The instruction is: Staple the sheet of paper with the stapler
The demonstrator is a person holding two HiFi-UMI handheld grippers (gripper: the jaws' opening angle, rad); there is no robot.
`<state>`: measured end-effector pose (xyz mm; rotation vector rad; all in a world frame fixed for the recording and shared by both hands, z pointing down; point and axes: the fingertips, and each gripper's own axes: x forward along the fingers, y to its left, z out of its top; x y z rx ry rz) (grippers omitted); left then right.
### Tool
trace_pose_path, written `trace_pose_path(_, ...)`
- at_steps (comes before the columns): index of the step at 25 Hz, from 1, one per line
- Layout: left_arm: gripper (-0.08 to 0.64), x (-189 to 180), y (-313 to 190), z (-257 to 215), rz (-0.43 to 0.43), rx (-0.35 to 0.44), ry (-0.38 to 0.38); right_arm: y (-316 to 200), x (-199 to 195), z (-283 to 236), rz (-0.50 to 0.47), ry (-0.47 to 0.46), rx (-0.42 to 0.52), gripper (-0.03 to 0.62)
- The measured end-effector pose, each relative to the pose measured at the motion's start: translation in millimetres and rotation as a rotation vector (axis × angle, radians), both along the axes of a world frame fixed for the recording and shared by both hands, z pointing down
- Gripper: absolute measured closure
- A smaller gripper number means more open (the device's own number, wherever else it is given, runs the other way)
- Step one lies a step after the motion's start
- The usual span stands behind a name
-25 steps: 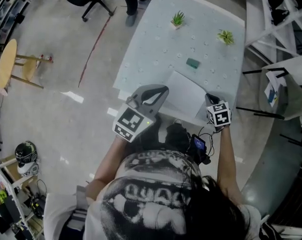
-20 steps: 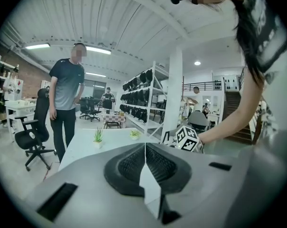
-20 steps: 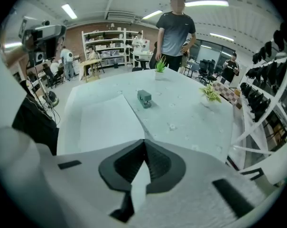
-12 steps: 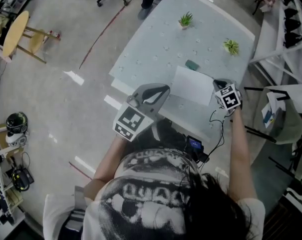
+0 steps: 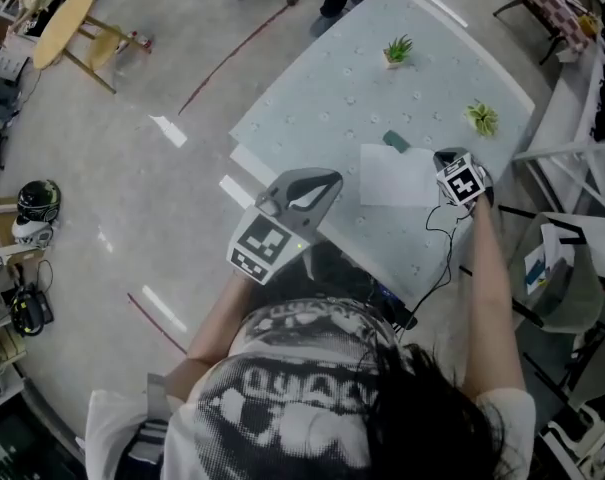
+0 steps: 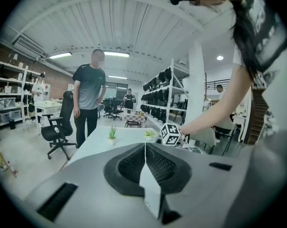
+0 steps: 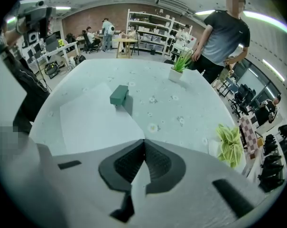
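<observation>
Left tongs (image 6: 144, 144): jaws closed flat together, nothing between them. They are held at the near-left edge of the table (image 5: 312, 118), pointing roughly level across it.

Right tongs (image 7: 144, 140): jaws also pressed together and empty, tilted down over the table's right side. The marker cube (image 5: 465, 182) sits just right of the sheet of paper (image 5: 399, 176).

The sheet lies flat on the table, in the near-right part, with no tongs on it. In the right gripper view it is left of the jaw tips and close to them.

The stapler (image 5: 394, 141), a small dark green block, rests on the table at the sheet's far corner. It is just beside the sheet or touching its edge; I can't tell which from either view. Neither pair of tongs is on it.

Two small potted plants stand further out: one (image 5: 397, 48) near the far end, the other (image 5: 482, 118) by the right edge, near the right tongs.

A standing person (image 7: 224, 32) is at the far end of the table, and an office chair (image 6: 60, 127) is on the floor beyond it.
</observation>
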<state>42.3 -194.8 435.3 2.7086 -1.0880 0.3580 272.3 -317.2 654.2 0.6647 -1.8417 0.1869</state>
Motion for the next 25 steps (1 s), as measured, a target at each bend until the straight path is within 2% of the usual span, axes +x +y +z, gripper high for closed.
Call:
trace_pose_path(6, 0.555, -7, -4, 5, -0.036, -0.011, -0.019, -22, -5, 6, -0.004, 0.004, 0.030, 0.590)
trace_pose_path(7, 0.555, -8, -5, 5, -0.037, -0.013, -0.021, -24, -5, 5, 0.005, 0.001, 0.035, 0.578)
trace_pose_path(9, 0.555, -9, -7, 5, -0.035, -0.014, -0.021, -27, -3, 2, 0.028, -0.003, 0.043, 0.515)
trace_pose_path(12, 0.555, -8, -12, 3, -0.019, -0.014, -0.018, -29, 2, -13, 0.072, -0.026, 0.079, 0.508)
trace_pose_path(15, 0.555, -4, -18, 3, 0.008, -0.013, -0.010, -28, -7, -38, 0.155, -0.161, 0.115, 0.542)
trace_pose_path(17, 0.555, -1, -21, 4, 0.032, -0.013, -0.007, -24, -24, -52, 0.210, -0.295, 0.105, 0.554)
trace_pose_path(19, 0.555, 3, -25, 4, 0.058, -0.011, -0.002, -20, -43, -60, 0.242, -0.382, 0.084, 0.562)
trace_pose_path(25, 0.555, 5, -33, 0, 0.125, -0.004, 0.009, -8, -83, -51, 0.290, -0.434, 0.014, 0.591)
